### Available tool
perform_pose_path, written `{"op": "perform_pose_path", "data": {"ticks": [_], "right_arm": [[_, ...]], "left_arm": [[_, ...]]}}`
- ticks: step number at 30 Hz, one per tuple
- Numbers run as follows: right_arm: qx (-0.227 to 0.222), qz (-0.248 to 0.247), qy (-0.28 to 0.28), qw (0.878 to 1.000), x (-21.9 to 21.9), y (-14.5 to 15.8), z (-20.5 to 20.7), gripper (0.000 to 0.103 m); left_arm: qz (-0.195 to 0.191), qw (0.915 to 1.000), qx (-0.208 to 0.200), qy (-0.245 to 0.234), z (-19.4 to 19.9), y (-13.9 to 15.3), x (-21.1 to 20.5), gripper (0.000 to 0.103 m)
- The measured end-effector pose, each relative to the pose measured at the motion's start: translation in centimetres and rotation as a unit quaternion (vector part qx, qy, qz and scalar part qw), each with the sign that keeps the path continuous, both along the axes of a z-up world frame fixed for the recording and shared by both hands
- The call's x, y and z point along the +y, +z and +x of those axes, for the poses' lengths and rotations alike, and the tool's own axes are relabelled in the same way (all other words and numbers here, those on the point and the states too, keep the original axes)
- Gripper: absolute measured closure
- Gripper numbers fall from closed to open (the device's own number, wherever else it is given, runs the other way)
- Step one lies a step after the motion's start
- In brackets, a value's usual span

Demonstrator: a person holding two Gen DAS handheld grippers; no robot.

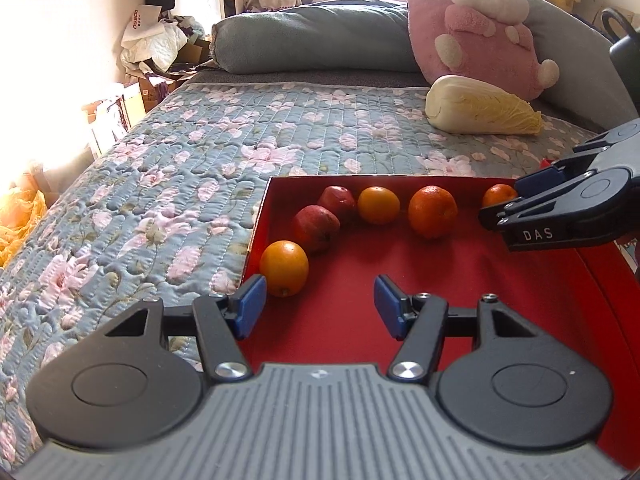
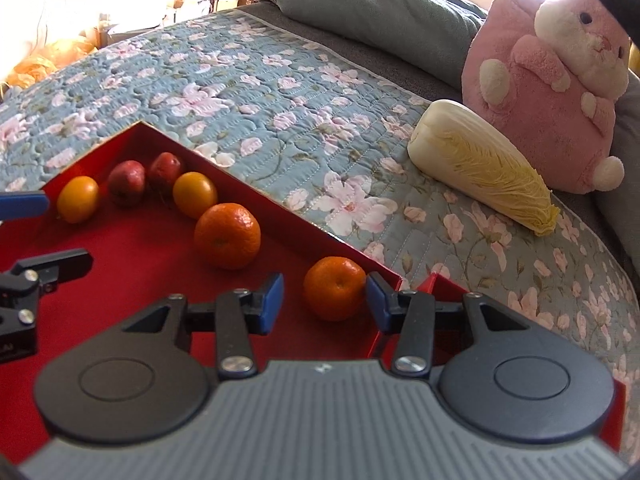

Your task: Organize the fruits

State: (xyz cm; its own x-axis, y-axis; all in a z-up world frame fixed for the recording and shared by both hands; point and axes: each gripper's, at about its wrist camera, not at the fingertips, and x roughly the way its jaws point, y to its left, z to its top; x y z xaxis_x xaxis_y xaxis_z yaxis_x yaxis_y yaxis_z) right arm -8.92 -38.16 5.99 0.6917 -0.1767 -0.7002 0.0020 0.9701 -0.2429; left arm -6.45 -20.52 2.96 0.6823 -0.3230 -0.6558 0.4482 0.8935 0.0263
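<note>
A shallow red tray (image 1: 400, 312) lies on the bed and holds a row of fruit. From left to right there is an orange (image 1: 284, 268), two red apples (image 1: 316, 228) (image 1: 337, 202), a second orange (image 1: 378, 205) and two mandarins. My left gripper (image 1: 320, 306) stands open over the tray's near left corner, with nothing between its fingers. The first orange lies just past its left pad. My right gripper (image 2: 325, 296) is open around the end mandarin (image 2: 335, 288) in the tray's far right corner. Its right pad (image 2: 376, 290) is at the peel; the left pad stands clear. The bigger mandarin (image 2: 227, 236) lies to the left.
A napa cabbage (image 1: 480, 108) lies on the floral quilt (image 1: 180, 168) beyond the tray, in front of a pink plush rabbit (image 1: 480, 32). A grey-green pillow (image 1: 312, 36) lies along the head of the bed. Boxes and bags (image 1: 160, 48) stand beside the bed on the left.
</note>
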Motion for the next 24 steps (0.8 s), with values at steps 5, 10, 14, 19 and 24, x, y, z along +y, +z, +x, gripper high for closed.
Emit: {"op": "perform_pose_path", "data": {"ticks": [5, 10, 14, 19, 24], "right_arm": [[0.005, -0.044, 0.006, 0.999, 0.7, -0.7, 0.4, 0.058], [-0.008, -0.032, 0.007, 0.999, 0.1, -0.5, 0.0, 0.064], [-0.010, -0.003, 0.015, 1.000, 0.0, -0.3, -0.5, 0.065], [-0.009, 0.016, 0.018, 1.000, 0.0, -0.1, -1.3, 0.064], [-0.008, 0.022, 0.022, 0.999, 0.1, -0.2, -1.5, 0.064]], "left_arm": [[-0.001, 1.0000, 0.003, -0.002, 0.8, -0.6, 0.3, 0.038], [0.002, 1.0000, -0.005, -0.006, 1.0, -0.8, 0.1, 0.038], [0.005, 0.9999, -0.007, -0.010, 2.1, -1.0, -0.5, 0.038], [-0.002, 0.9997, -0.004, -0.025, 2.5, -0.9, -1.0, 0.039], [0.007, 0.9997, 0.002, -0.021, 2.8, -1.8, -1.5, 0.042]]}}
